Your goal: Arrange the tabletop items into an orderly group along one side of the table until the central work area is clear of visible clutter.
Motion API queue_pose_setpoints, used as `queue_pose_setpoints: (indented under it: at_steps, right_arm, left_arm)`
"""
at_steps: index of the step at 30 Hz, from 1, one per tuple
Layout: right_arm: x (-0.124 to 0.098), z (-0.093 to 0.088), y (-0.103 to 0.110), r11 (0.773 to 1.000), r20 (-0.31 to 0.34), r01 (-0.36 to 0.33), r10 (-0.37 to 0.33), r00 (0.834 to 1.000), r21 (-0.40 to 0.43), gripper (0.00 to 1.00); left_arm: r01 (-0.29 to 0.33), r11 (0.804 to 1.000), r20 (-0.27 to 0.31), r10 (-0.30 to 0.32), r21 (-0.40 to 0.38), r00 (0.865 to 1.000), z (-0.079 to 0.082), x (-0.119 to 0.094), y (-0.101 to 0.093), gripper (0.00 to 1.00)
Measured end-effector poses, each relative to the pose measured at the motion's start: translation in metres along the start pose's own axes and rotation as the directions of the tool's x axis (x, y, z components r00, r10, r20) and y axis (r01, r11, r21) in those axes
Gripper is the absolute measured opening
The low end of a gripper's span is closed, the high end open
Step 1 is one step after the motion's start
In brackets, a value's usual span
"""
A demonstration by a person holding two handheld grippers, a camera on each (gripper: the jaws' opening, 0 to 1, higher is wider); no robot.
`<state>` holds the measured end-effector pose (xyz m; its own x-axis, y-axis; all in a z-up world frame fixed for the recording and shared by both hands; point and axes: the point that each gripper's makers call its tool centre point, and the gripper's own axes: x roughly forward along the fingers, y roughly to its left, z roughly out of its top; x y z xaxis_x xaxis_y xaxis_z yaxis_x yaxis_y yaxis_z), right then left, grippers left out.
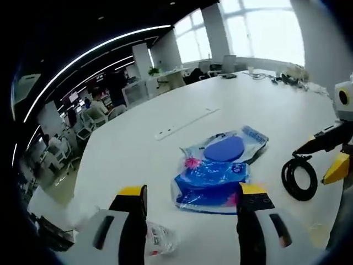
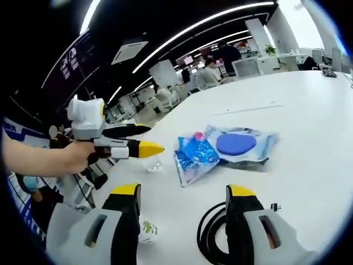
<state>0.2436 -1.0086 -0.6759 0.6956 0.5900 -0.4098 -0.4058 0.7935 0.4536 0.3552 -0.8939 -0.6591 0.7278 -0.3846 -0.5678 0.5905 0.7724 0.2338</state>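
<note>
Blues and pinks on a white table, with yellow-tipped tools

The round tabletop (image 1: pixel 165 105) is plain white; on it a clear plastic packet holding a solid blue oval pad (image 1: pixel 225 148) lies beside a bright blue plastic pack splashed with pink and white print (image 1: pixel 211 185), and a coiled cable (image 1: pixel 299 178) is black. A small crumpled clear wrapper (image 1: pixel 159 238) carries faint green and dark print. The left gripper (image 1: pixel 192 194) has grey-white jaws with black slots and yellow tips; the right gripper (image 2: pixel 182 193) matches it: grey body, black inner faces, yellow caps.
</note>
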Motion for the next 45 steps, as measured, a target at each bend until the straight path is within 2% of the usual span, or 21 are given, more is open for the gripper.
queue_pose_setpoints:
  at_steps: [6,9,11,14,18,21,23,26,33,36,38,42,45]
  right_arm:
    - [0.019,-0.017,-0.004,0.999,-0.053,0.019,-0.017,0.998,0.04,0.55]
    - [0.027,-0.019,-0.007,0.998,-0.065,0.03,-0.026,0.998,0.056,0.54]
    - [0.032,-0.019,-0.008,0.997,-0.07,0.038,-0.033,0.997,0.061,0.54]
    - [0.04,-0.017,-0.009,0.997,-0.068,0.041,-0.036,0.997,0.07,0.54]
    - [0.056,-0.018,-0.01,0.994,-0.081,0.045,-0.037,0.996,0.101,0.53]
    - [0.066,-0.02,-0.009,0.993,-0.091,0.051,-0.041,0.995,0.11,0.5]
    - [0.071,-0.02,-0.012,0.99,-0.09,0.071,-0.06,0.994,0.123,0.49]
    - [0.08,-0.02,-0.013,0.988,-0.089,0.083,-0.072,0.993,0.131,0.49]
    - [0.09,-0.026,-0.026,0.977,-0.104,0.135,-0.118,0.987,0.168,0.47]
    - [0.092,-0.024,-0.028,0.975,-0.095,0.149,-0.135,0.986,0.164,0.45]
    - [0.094,-0.023,-0.032,0.968,-0.088,0.173,-0.159,0.983,0.183,0.45]
    - [0.096,-0.023,-0.037,0.964,-0.088,0.2,-0.187,0.978,0.176,0.39]
    - [0.095,-0.026,-0.043,0.959,-0.104,0.221,-0.205,0.973,0.176,0.27]
  left_arm:
    - [-0.01,1.0,-0.065,0.011,0.013,0.998,-0.011,0.016,0.0,0.53]
    - [-0.028,0.999,-0.102,0.032,0.04,0.994,-0.019,0.022,0.004,0.51]
    - [-0.025,0.997,-0.142,0.035,0.068,0.989,-0.026,0.024,0.004,0.46]
    - [-0.034,0.998,-0.142,0.041,0.051,0.989,-0.025,0.031,0.002,0.45]
    - [-0.061,0.993,-0.177,0.077,0.099,0.981,-0.031,0.039,0.006,0.43]
    - [-0.056,0.997,-0.191,0.067,0.061,0.979,-0.033,0.046,0.005,0.38]
    - [-0.075,0.995,-0.212,0.086,0.06,0.974,-0.036,0.048,0.009,0.34]
    - [-0.085,0.995,-0.23,0.095,0.053,0.968,-0.039,0.053,0.012,0.34]
    - [-0.113,0.992,-0.236,0.121,0.049,0.964,-0.037,0.064,0.014,0.39]
    - [-0.088,0.996,-0.245,0.093,0.033,0.965,-0.04,0.071,0.013,0.38]
    - [-0.102,0.995,-0.257,0.101,0.012,0.961,-0.042,0.073,0.016,0.39]
    - [-0.085,0.996,-0.265,0.084,0.009,0.961,-0.044,0.078,0.013,0.38]
    - [-0.035,0.999,-0.265,0.033,-0.002,0.964,-0.047,0.083,0.006,0.26]
